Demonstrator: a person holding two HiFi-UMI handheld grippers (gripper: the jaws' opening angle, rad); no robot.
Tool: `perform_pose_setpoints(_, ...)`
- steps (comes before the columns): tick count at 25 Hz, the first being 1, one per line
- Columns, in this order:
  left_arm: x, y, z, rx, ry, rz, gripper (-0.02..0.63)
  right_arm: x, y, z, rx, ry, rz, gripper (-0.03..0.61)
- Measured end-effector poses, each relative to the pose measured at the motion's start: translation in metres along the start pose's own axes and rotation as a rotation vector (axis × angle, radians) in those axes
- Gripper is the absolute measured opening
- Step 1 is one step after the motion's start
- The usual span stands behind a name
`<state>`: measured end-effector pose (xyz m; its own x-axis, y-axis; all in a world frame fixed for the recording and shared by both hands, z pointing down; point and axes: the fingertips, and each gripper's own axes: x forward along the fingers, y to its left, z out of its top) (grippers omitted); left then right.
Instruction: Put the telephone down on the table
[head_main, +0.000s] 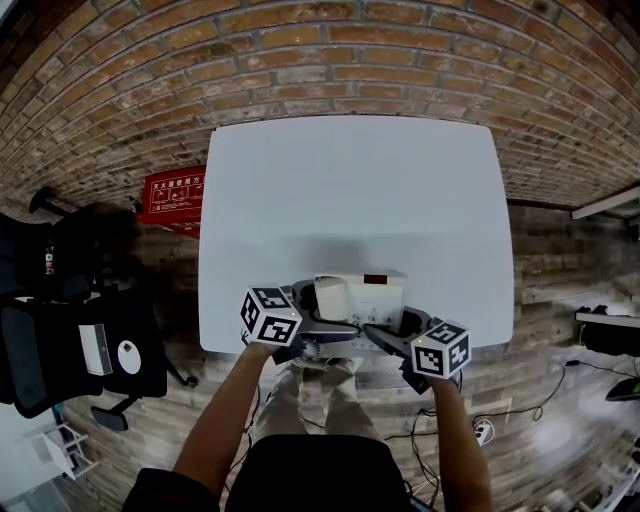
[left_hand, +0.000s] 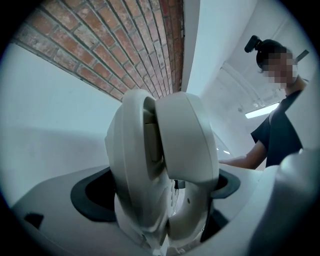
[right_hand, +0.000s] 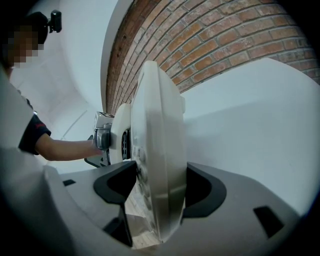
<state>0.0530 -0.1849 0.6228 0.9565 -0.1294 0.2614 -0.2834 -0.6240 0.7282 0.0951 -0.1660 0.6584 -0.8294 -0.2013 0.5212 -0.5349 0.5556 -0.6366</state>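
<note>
A white desk telephone (head_main: 360, 296) with its handset on the left side hangs at the near edge of the white table (head_main: 350, 190), held between both grippers. My left gripper (head_main: 322, 326) is shut on its left end, where the handset (left_hand: 180, 145) and the base fill the left gripper view between the dark pads (left_hand: 90, 197). My right gripper (head_main: 385, 336) is shut on the right edge of the telephone's base (right_hand: 157, 150), which stands edge-on between the jaws. I cannot tell whether the telephone touches the table top.
Brick floor surrounds the table. A red box (head_main: 172, 195) lies on the floor at the table's left, and a black chair (head_main: 80, 350) stands nearer left. Cables (head_main: 520, 405) run over the floor at right. The table top beyond the telephone is bare white.
</note>
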Motion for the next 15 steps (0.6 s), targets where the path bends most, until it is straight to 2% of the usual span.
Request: perform_pose_setpoints(15, 0.0015, 0.0089, -0.0003, -0.046, -0.005, -0.006, 0.524, 0.0025, -0.0041, 0.0019, -0.002, -0.029, 0.014, 0.276)
